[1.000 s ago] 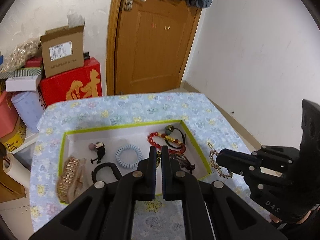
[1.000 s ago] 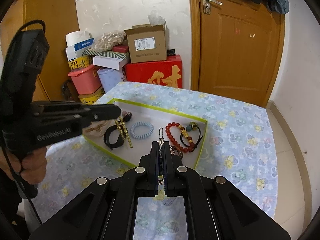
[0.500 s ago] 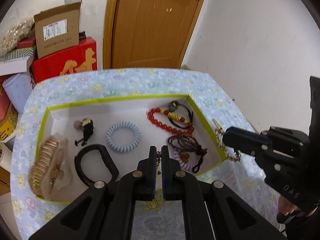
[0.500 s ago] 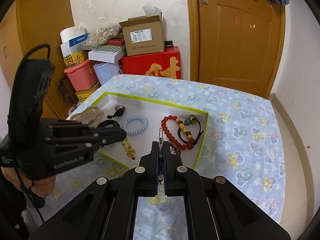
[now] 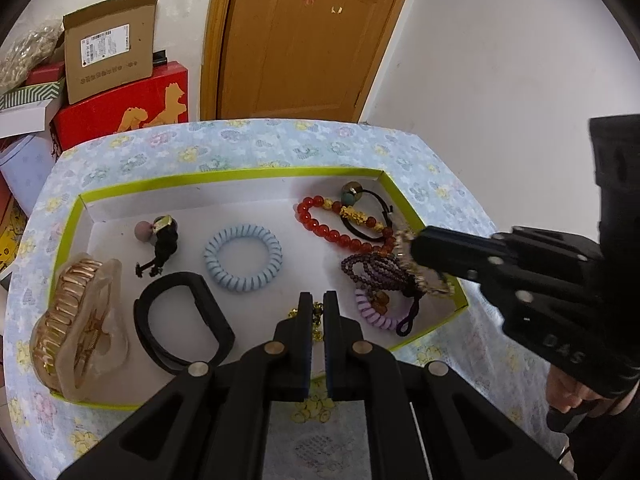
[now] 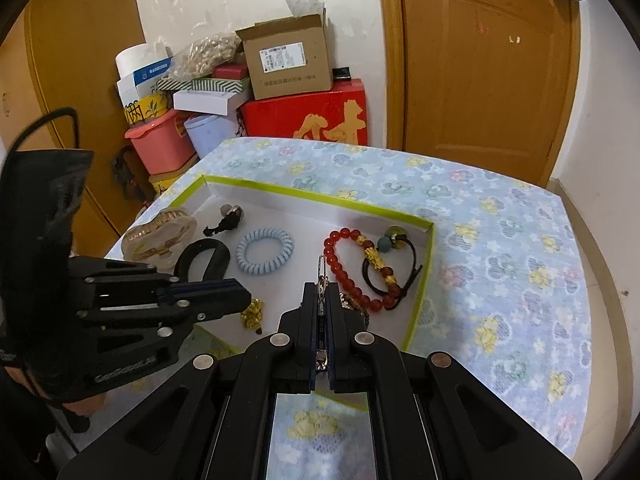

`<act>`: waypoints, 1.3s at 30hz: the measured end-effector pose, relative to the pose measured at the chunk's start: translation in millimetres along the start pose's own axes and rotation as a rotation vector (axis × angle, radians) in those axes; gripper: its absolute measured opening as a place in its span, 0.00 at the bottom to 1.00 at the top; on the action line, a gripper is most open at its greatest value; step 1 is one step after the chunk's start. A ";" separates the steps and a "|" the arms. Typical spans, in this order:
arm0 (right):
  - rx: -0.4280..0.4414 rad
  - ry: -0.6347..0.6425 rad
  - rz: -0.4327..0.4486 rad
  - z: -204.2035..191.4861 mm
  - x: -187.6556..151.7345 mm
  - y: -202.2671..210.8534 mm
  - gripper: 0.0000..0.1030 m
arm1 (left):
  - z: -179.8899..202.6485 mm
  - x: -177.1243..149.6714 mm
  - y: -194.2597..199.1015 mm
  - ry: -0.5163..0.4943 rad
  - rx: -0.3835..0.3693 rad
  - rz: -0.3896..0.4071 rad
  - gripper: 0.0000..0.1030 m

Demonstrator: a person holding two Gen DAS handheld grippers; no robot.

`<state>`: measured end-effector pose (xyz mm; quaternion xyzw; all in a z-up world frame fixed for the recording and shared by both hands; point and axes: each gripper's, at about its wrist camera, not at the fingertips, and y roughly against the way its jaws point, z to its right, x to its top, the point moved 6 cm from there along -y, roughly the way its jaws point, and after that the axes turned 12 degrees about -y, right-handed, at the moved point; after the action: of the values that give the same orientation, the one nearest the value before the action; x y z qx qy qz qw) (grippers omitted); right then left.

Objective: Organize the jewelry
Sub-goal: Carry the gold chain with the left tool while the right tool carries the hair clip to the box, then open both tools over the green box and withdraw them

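Left wrist view: left gripper (image 5: 316, 312) nearly closed, jaws just beginning to part, gold chain (image 5: 316, 316) between its tips.
Right gripper (image 6: 321, 300): clamped on the chain's clasp end.
Chain: draped over the green-rimmed tray (image 5: 224, 178) beneath both fingertips.

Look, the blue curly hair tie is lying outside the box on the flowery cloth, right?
Not quite. The blue curly hair tie lies inside the box, on its white floor, between the black band and the red bead bracelet. The left wrist view shows it.
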<state>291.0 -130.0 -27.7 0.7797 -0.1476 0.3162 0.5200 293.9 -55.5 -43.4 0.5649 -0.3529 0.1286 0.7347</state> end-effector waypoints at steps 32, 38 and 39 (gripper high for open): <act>0.024 -0.040 -0.046 -4.8 1.8 -20.2 0.15 | -0.8 -16.8 39.6 0.009 0.083 0.052 0.09; 0.001 -0.072 -0.017 -3.9 -19.8 18.0 0.22 | 10.6 -33.4 60.7 0.003 0.123 0.052 0.18; -0.005 -0.076 -0.014 -3.9 -24.8 23.9 0.24 | 12.5 -36.8 64.3 0.007 0.128 0.052 0.18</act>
<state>257.5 -138.9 -25.6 0.7908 -0.1625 0.2825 0.5181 225.0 -38.2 -19.0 0.6009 -0.3562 0.1718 0.6946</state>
